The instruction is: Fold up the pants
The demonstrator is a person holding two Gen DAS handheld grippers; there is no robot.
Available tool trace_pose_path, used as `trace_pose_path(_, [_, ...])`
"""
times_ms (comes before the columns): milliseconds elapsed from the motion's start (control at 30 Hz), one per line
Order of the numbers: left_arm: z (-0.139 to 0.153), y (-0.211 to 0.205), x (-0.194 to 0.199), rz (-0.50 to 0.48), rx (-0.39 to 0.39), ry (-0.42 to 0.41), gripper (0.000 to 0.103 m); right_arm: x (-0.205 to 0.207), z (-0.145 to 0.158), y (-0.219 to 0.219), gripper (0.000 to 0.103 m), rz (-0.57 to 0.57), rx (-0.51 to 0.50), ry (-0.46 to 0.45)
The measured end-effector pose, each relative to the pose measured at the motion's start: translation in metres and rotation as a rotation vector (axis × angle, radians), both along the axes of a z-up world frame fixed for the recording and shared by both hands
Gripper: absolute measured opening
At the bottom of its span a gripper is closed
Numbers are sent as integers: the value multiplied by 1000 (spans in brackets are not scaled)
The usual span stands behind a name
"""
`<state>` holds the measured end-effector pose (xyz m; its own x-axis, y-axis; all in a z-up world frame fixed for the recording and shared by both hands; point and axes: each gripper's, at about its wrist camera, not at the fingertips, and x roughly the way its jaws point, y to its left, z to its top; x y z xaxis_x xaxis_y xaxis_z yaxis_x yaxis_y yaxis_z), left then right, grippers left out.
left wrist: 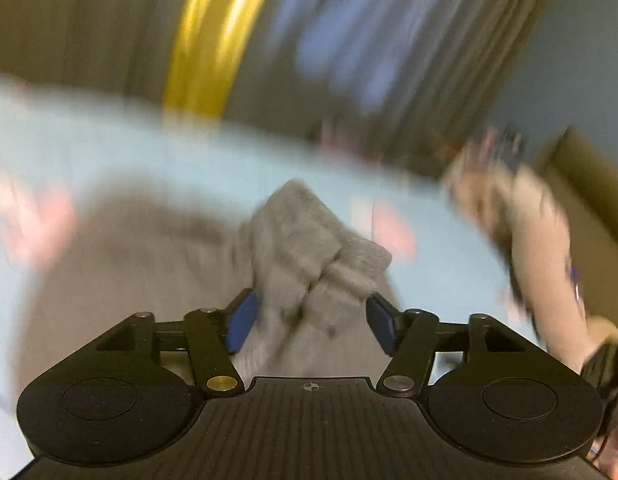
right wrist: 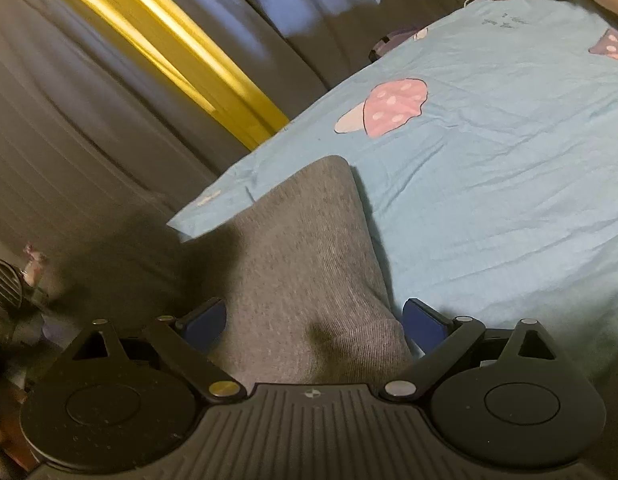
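Two claws are being shown over a bed that is being covered by a light blue sheet (right wrist: 509, 184) with pink mushroom prints (right wrist: 389, 108). The grey pants (right wrist: 305, 248) are being laid on this sheet near its edge, and part of them is being lifted. In the left wrist view, a bunched fold of the pants (left wrist: 313, 264) is being kept between the blue pads (left wrist: 241, 320) of the left claw (left wrist: 311, 320); the pads are standing partly apart, and whether the cloth is being pressed cannot be told, because the picture is blurred. In the right wrist view, the ribbed end of the pants is being seen between the pads of the right claw (right wrist: 315, 324), which is standing wide with gaps at both sides. A person's arm (left wrist: 541, 248) is being seen at the right of the left view. Behind the bed, grey curtains (right wrist: 89, 128) and a yellow strip (right wrist: 181, 52) are being shown. A small dark fan (right wrist: 5, 284) is being seen at the left, beside the bed.
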<state>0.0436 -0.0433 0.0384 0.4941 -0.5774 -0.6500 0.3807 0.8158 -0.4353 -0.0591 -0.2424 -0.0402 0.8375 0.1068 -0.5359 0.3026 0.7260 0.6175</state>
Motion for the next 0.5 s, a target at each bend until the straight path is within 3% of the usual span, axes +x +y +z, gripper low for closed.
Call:
trace_pose_path(67, [-21, 8, 4, 54, -58, 153, 66, -3, 0, -3, 96, 3, 16, -15])
trace_pose_path(100, [-24, 19, 8, 86, -95, 173, 66, -3, 0, -3, 96, 10, 23, -23])
trace_pose_path(167, [-17, 45, 4, 161, -124, 158, 79, -1, 1, -2, 96, 41, 48, -47])
trace_pose_path(233, [-1, 74, 0, 263, -105, 89, 85, 7, 3, 2, 96, 86, 93, -72])
trace_pose_path(367, [13, 111, -3, 383, 60, -19, 88, 35, -2, 12, 93, 177, 179, -51])
trace_pose_path(467, [0, 120, 1, 439, 214, -34, 87, 58, -19, 16, 75, 192, 236, 58])
trace_pose_path(500, [-5, 120, 0, 444, 228, -48, 87, 64, -27, 15, 70, 197, 269, 77])
